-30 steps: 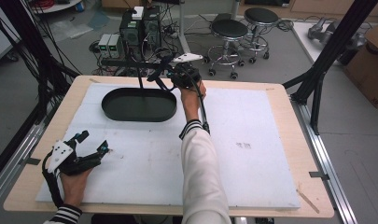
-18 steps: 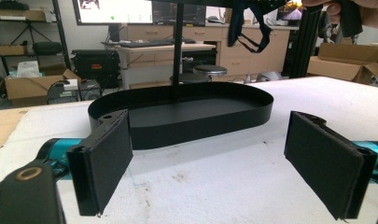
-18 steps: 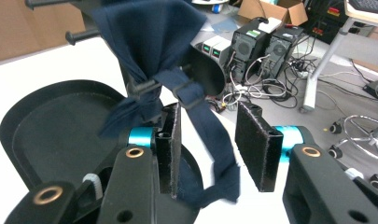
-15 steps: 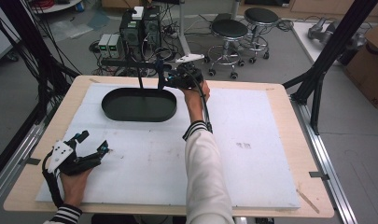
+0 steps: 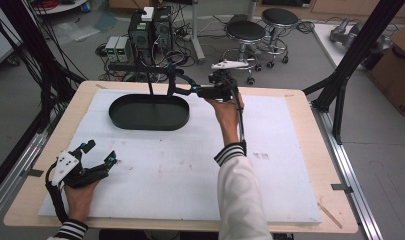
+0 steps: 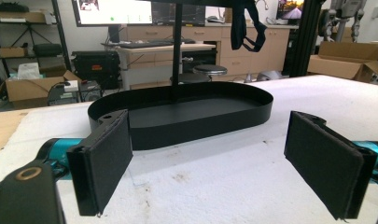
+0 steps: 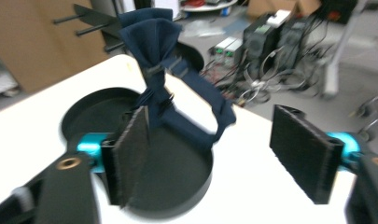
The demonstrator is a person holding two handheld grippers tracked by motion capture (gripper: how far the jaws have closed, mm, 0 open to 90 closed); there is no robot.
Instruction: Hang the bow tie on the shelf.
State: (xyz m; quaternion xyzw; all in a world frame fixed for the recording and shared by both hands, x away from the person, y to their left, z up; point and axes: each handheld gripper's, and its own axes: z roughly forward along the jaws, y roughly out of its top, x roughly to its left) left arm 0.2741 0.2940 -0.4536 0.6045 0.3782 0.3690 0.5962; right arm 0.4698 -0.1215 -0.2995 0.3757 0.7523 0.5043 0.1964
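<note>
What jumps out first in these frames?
The dark blue bow tie hanging with its strap from a peg of the black stand, above the black oval tray at the far left of the white mat. The right gripper sits beside the stand, its jaws just opened with nothing between them. The left gripper rests open near the table's front-left corner.

Legible markings: none.
No text, label, brand, number or sign can be read on any surface; small dark marks on the white table mat (image 5: 260, 155) in the high view are too small to read; the monitor (image 6: 113, 11) behind the table in the left gripper view shows screen content too blurred to read.
</note>
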